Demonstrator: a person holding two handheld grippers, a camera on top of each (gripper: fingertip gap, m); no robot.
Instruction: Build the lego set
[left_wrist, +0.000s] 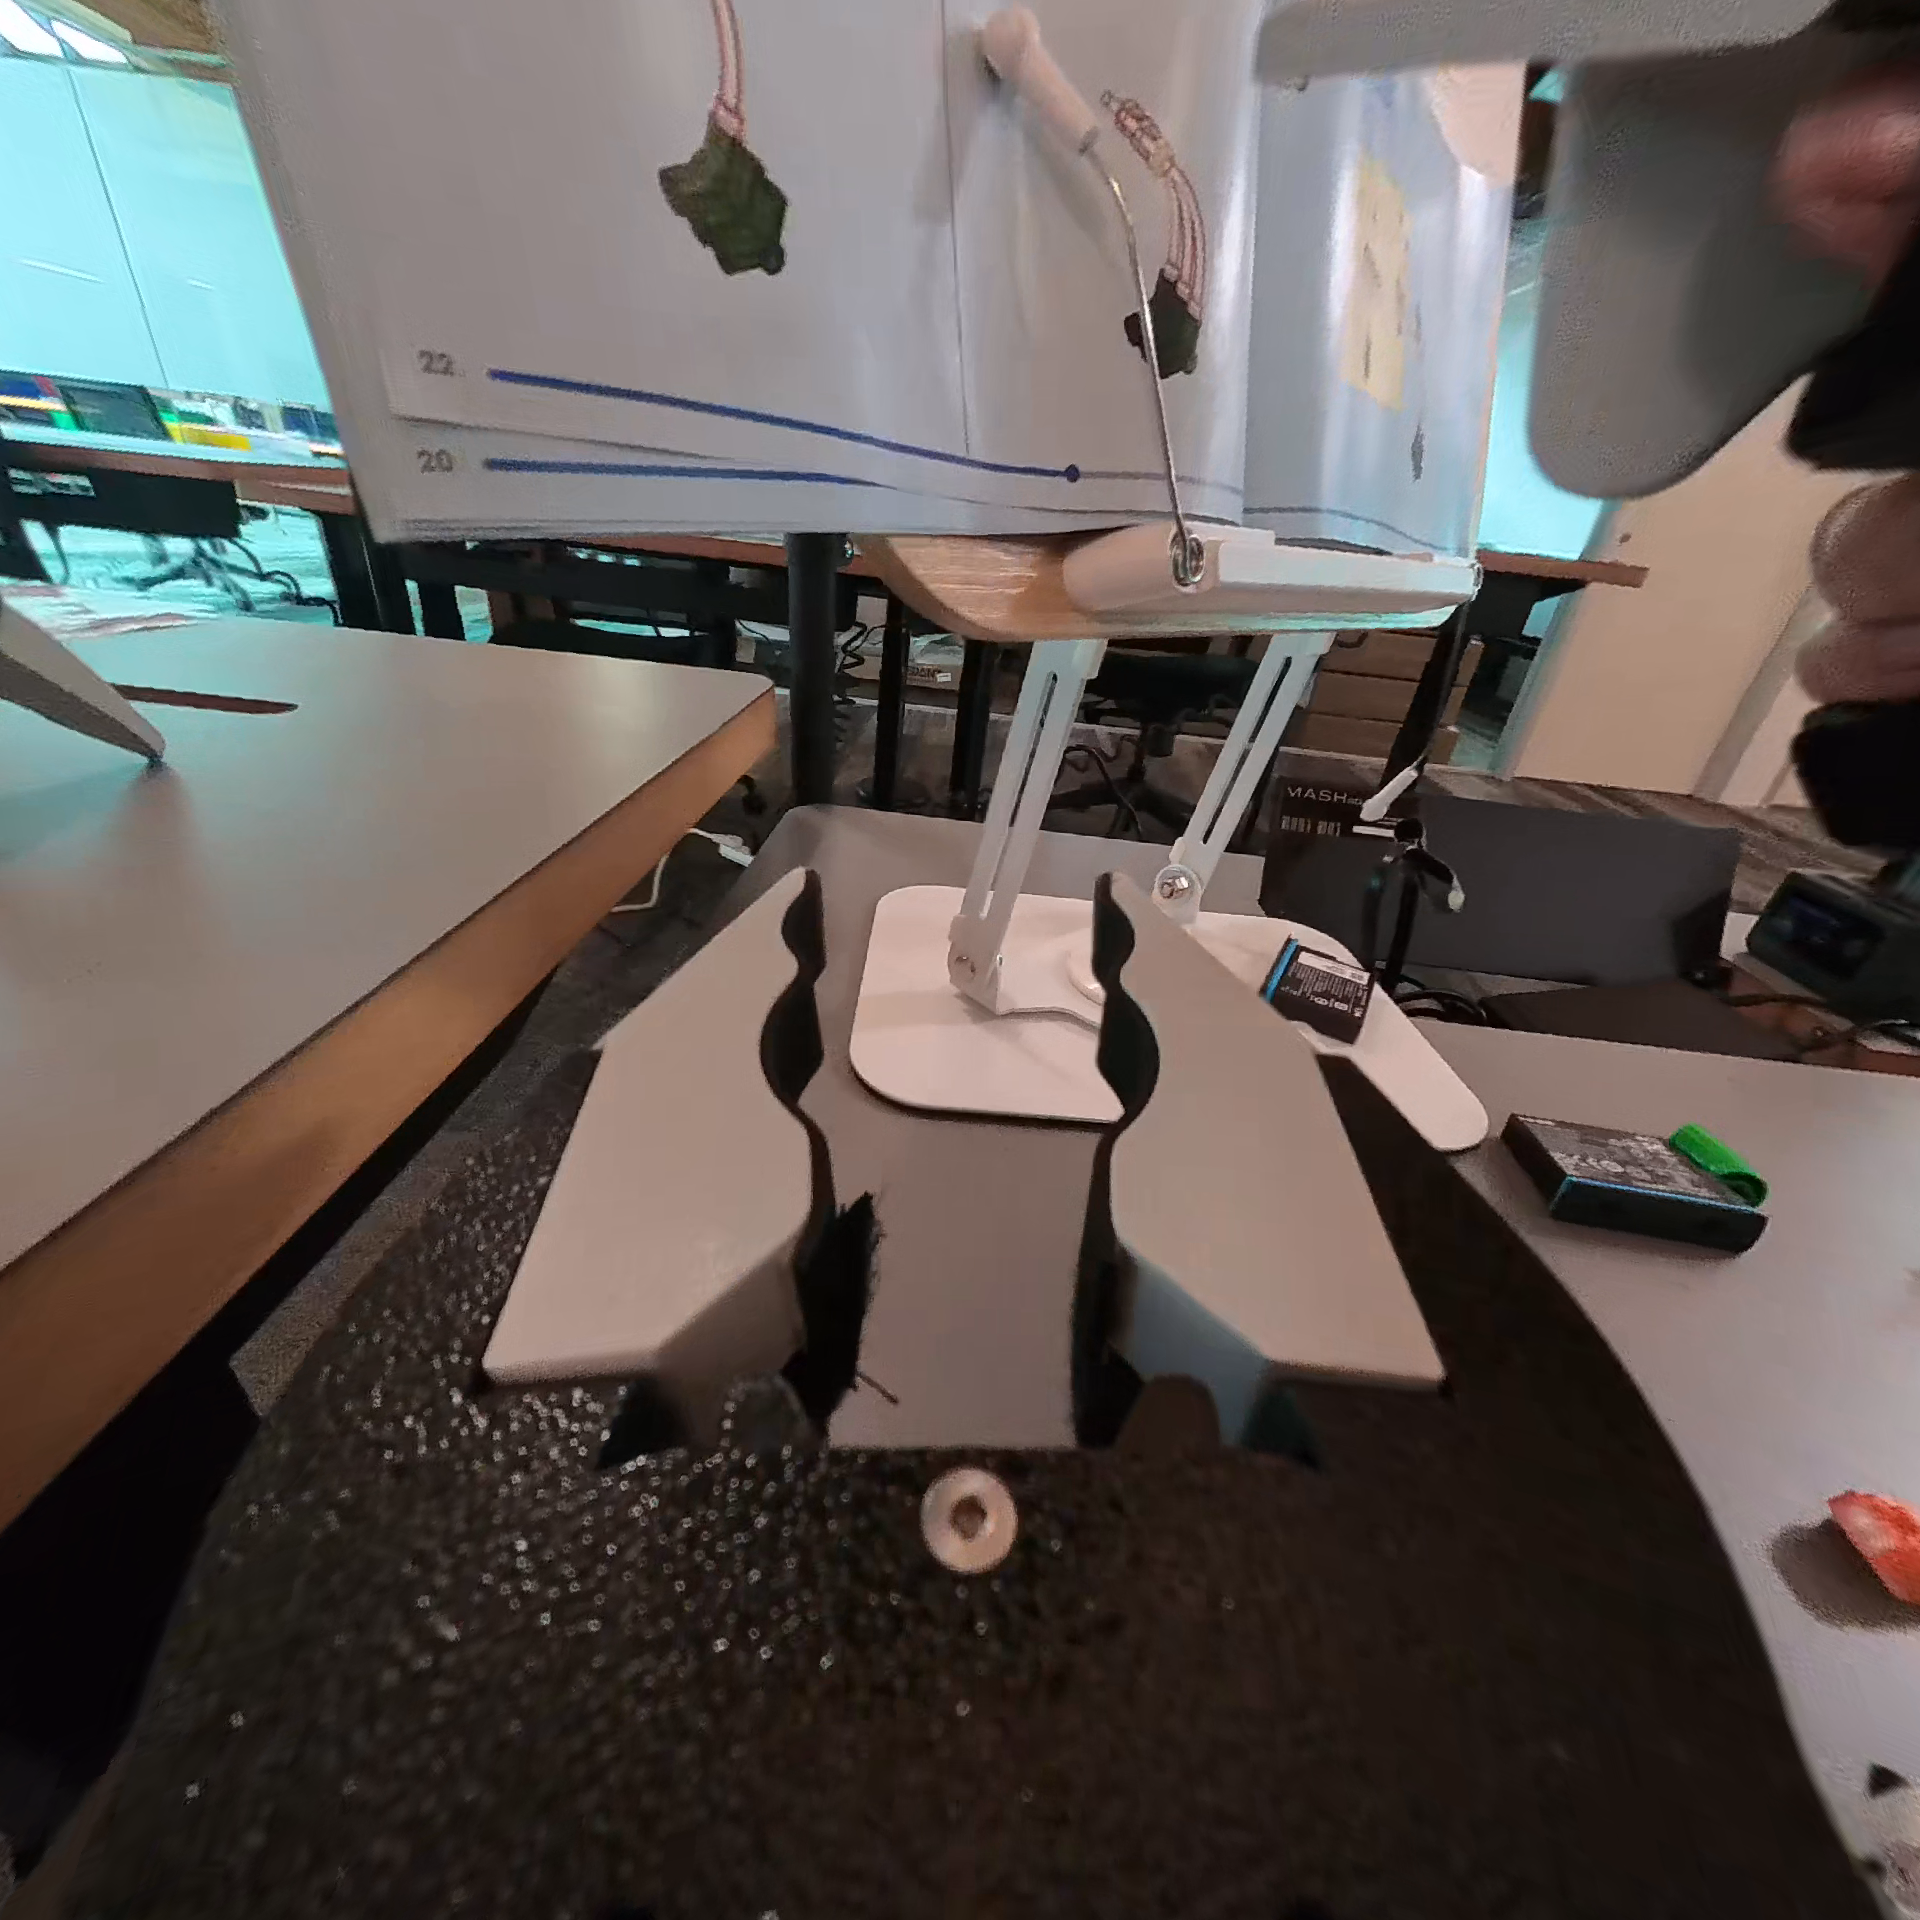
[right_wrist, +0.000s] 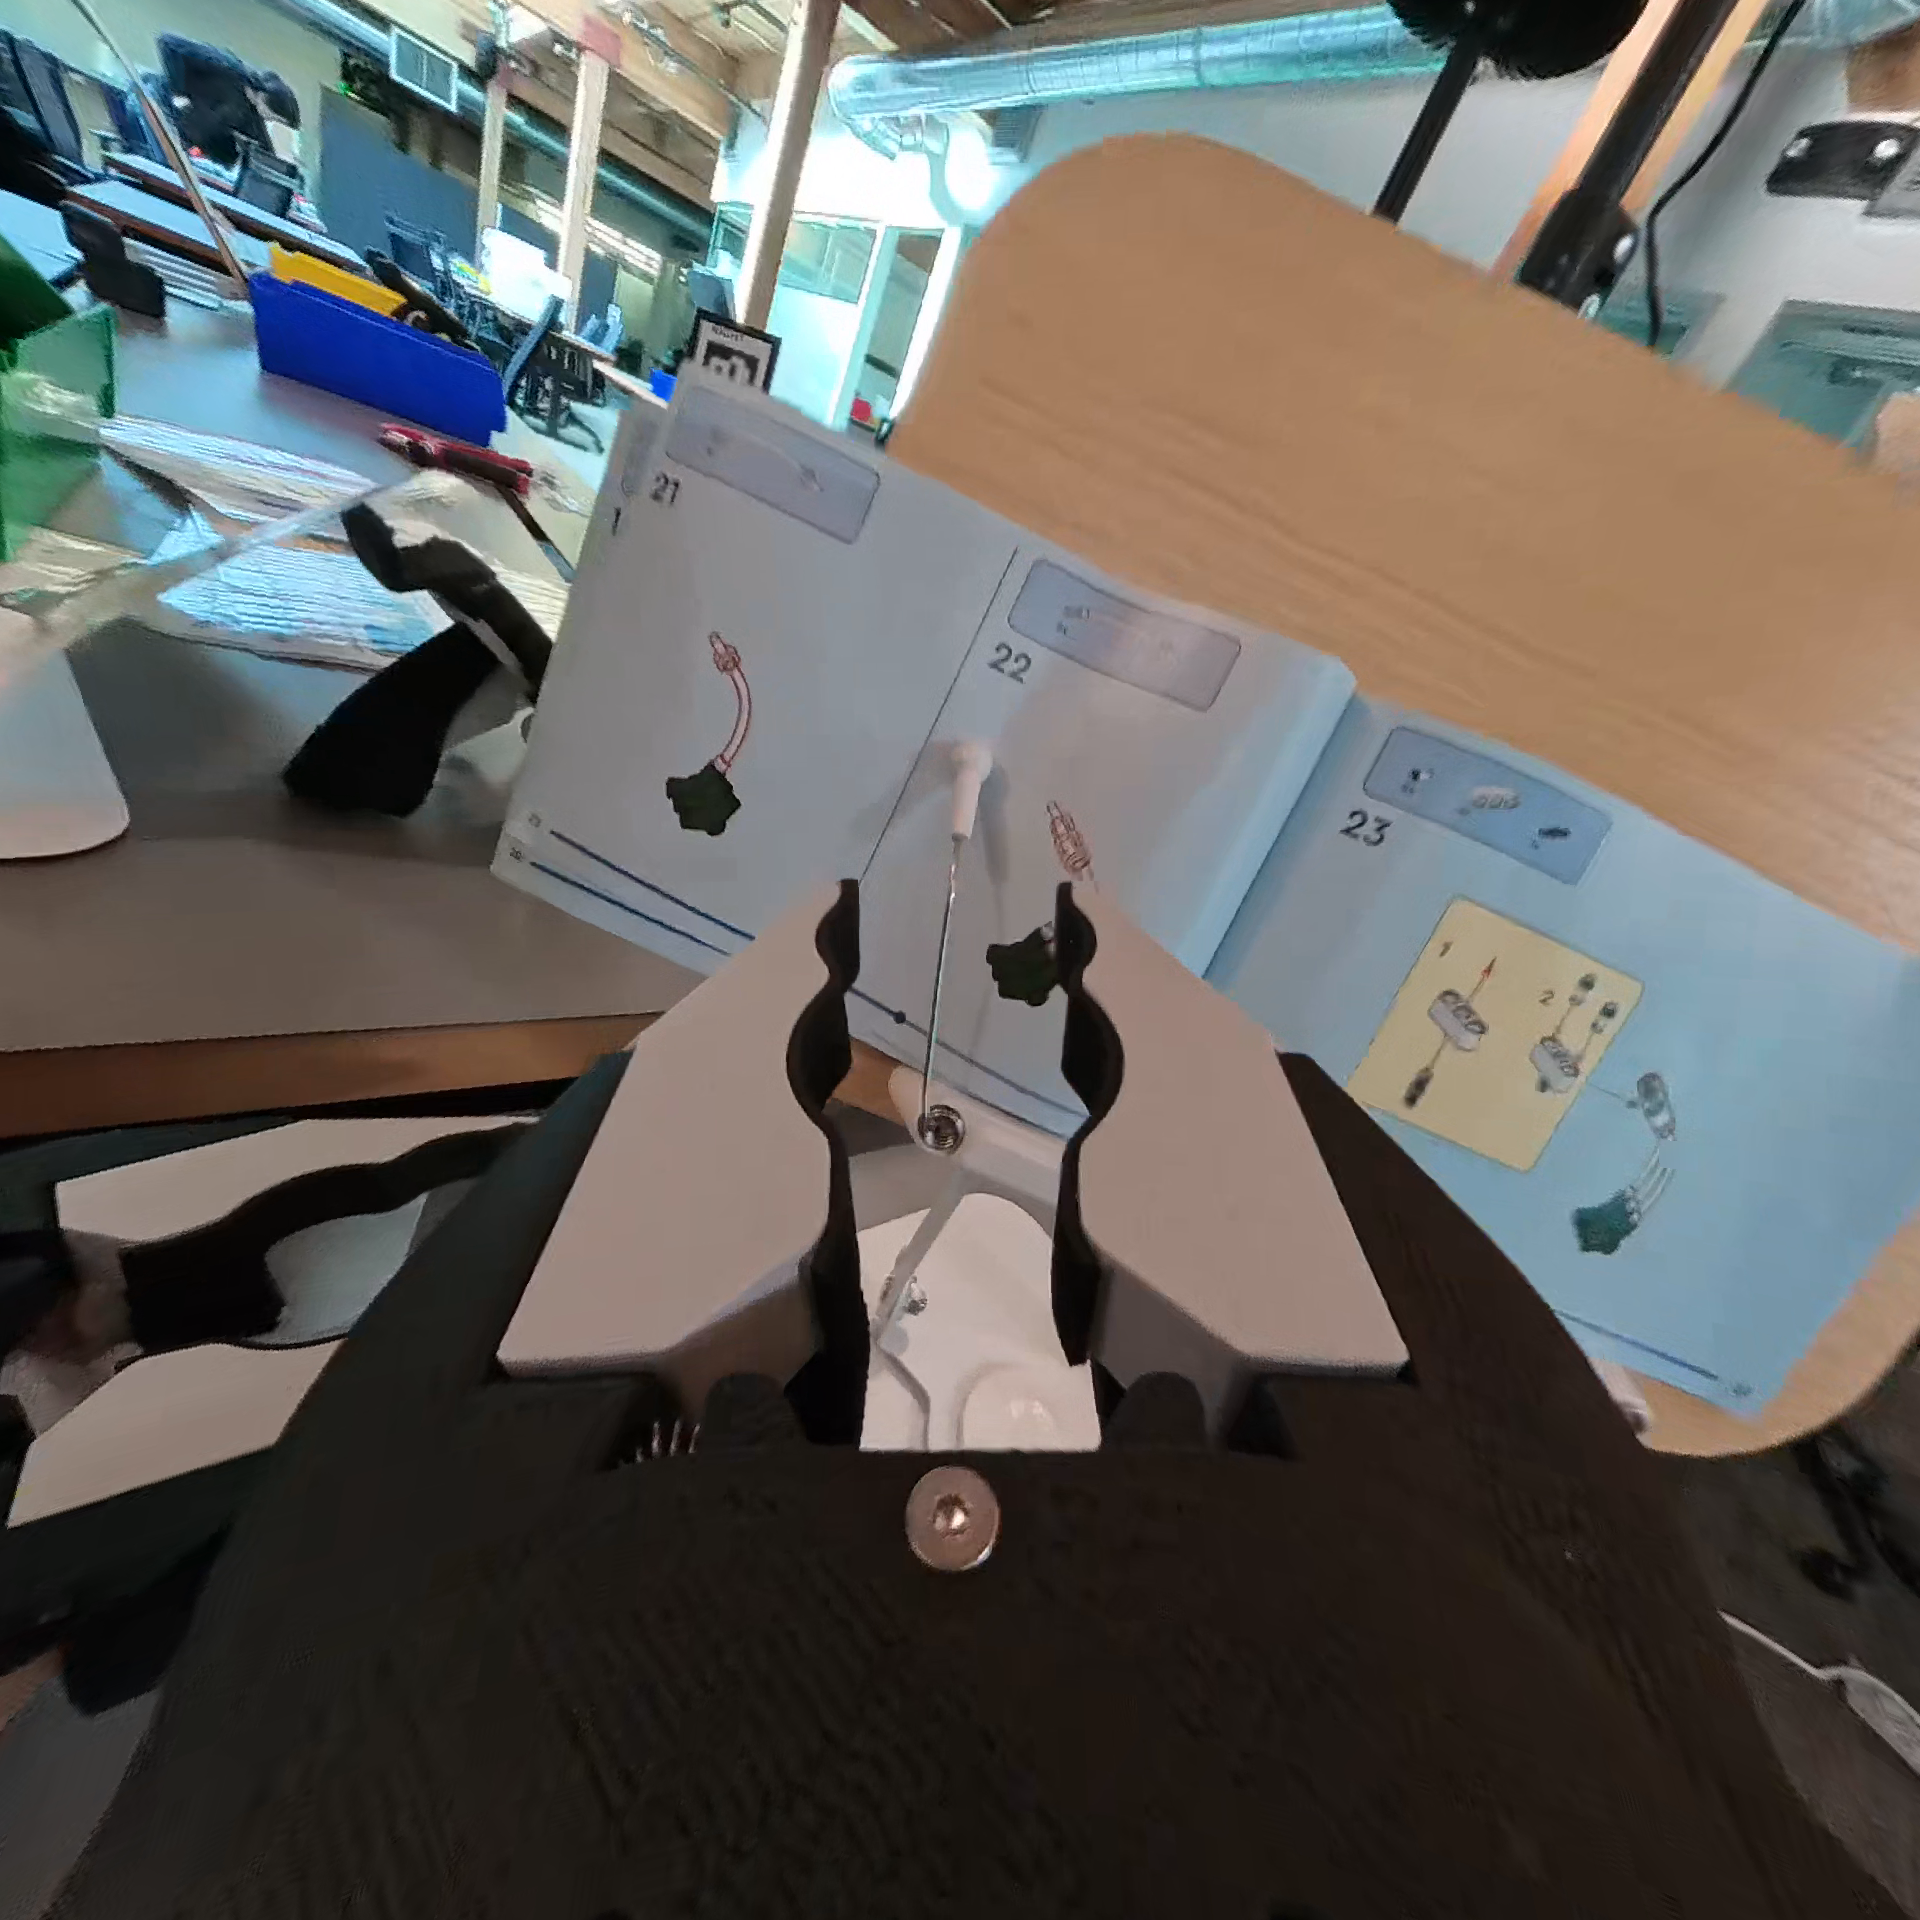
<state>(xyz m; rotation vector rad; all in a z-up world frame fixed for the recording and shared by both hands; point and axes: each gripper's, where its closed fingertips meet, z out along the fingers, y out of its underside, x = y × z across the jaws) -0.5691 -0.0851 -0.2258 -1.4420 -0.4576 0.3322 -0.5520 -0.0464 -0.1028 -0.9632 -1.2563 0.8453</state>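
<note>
Left gripper (left_wrist: 961, 904) sits low over the grey table (left_wrist: 1714, 1340), jaws apart w/ a clear gap and nothing between them; through the gap shows the white base (left_wrist: 966, 1029) of the book stand. Right gripper (right_wrist: 956, 904) is raised and aimed at the open instruction booklet (right_wrist: 748, 665), jaws likewise apart and empty, w/ the stand's wire page clip (right_wrist: 951, 935) seen between the fingers. The booklet rests on the stand's light wooden board (right_wrist: 1403, 520), which tilts back behind it; pages show drawings of a small dark-green piece on a curved pinkish tube, plus a yellow inset panel on the far-right page. In the left wrist view the booklet's lower edge (left_wrist: 727, 416) hangs above the gripper, propped on the stand's white ledge (left_wrist: 1278, 571), w/ two slotted white legs (left_wrist: 1023, 790) going down to the base. On the table right of the left gripper: one black battery pack (left_wrist: 1314, 987) lying on the base's edge, and a 2nd black battery w/ a green tab (left_wrist: 1631, 1184) just beside the base. An orange-red lego piece (left_wrist: 1881, 1558) lies at the right edge of that view, partly cut off, well apart from both grippers. A person's hand (left_wrist: 1860, 623) shows at upper right, blurred. A blue bin (right_wrist: 364, 353) sits on a desk farther back in the right wrist view.
</note>
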